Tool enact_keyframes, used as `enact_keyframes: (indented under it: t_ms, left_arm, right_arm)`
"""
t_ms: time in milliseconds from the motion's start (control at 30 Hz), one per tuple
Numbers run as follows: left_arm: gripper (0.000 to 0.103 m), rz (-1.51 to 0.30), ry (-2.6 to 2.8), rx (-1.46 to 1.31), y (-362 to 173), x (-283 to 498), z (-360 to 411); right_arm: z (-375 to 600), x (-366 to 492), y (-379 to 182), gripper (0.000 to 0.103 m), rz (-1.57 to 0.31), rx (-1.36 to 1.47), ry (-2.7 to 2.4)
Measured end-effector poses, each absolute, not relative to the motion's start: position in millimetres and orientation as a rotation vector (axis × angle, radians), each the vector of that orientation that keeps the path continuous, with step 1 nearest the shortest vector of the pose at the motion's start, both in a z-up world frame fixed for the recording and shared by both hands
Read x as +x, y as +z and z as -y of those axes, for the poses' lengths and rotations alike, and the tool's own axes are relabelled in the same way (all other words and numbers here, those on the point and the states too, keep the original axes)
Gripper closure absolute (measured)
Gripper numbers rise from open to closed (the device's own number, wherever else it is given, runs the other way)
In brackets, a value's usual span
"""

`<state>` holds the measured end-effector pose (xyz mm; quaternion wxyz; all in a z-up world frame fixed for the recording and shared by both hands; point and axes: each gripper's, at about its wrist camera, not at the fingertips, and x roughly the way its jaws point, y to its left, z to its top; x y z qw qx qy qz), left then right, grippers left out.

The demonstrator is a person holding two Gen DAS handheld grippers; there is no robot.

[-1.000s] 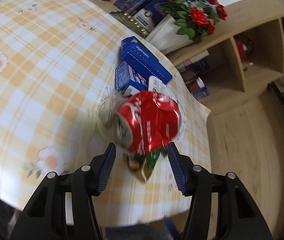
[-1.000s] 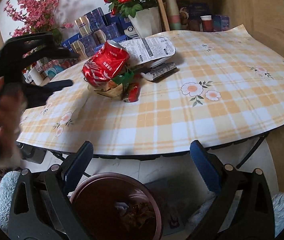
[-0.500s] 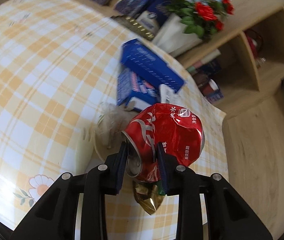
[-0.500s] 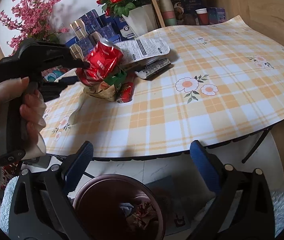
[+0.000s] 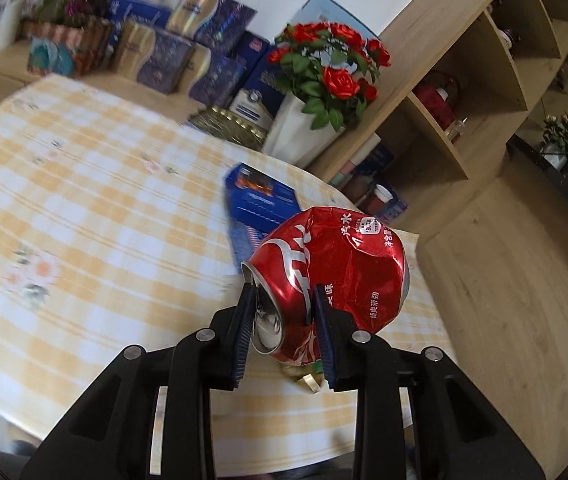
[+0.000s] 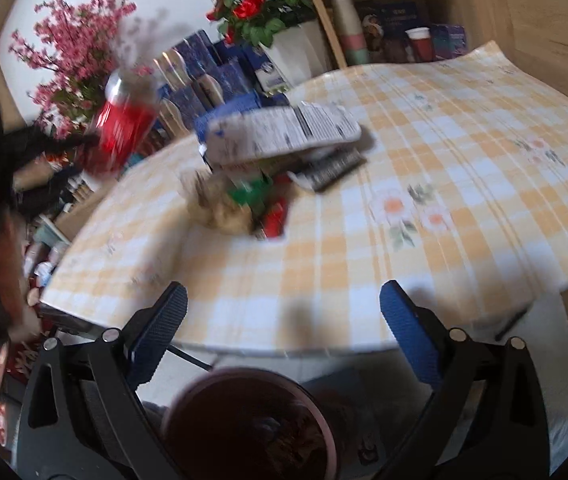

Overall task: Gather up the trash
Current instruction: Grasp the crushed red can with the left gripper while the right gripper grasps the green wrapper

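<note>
Crushed red can (image 5: 332,280) sits pinched between the jaws of our left gripper (image 5: 284,320), the blue pads pressing its open rim end, and it hangs in the air above the desk (image 5: 103,220). We judge the step in hand to be carrying this piece of trash away from the pile. Our right gripper (image 6: 284,320) hovers with its jaws spread wide and nothing between them, just above a dark round bin (image 6: 247,420) on the floor below the desk edge. More trash remains on the desk: a crumpled wrapper heap (image 6: 227,208) and a flattened printed carton (image 6: 284,136). Next we likely need to swing the can across and over the bin, then let go. Compared with a second ago, the left jaws have closed onto the can and lifted it clear of the heap.
</note>
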<state>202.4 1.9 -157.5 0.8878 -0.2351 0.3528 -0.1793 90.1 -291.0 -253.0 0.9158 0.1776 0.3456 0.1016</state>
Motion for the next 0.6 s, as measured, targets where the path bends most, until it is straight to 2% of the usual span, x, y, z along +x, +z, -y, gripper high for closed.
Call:
enact_keyframes:
  t_ms: [300,600]
  left_arm:
    - [0.075,-0.728,-0.352,-0.491,-166,171,-48]
    - [0.075,-0.726,-0.362,-0.497,-172,160,-60]
  right_arm:
    - [269,176,-236,0.032,-0.757,0.360,0.267]
    - [245,218,-259,0.044,-0.873,0.360,0.190]
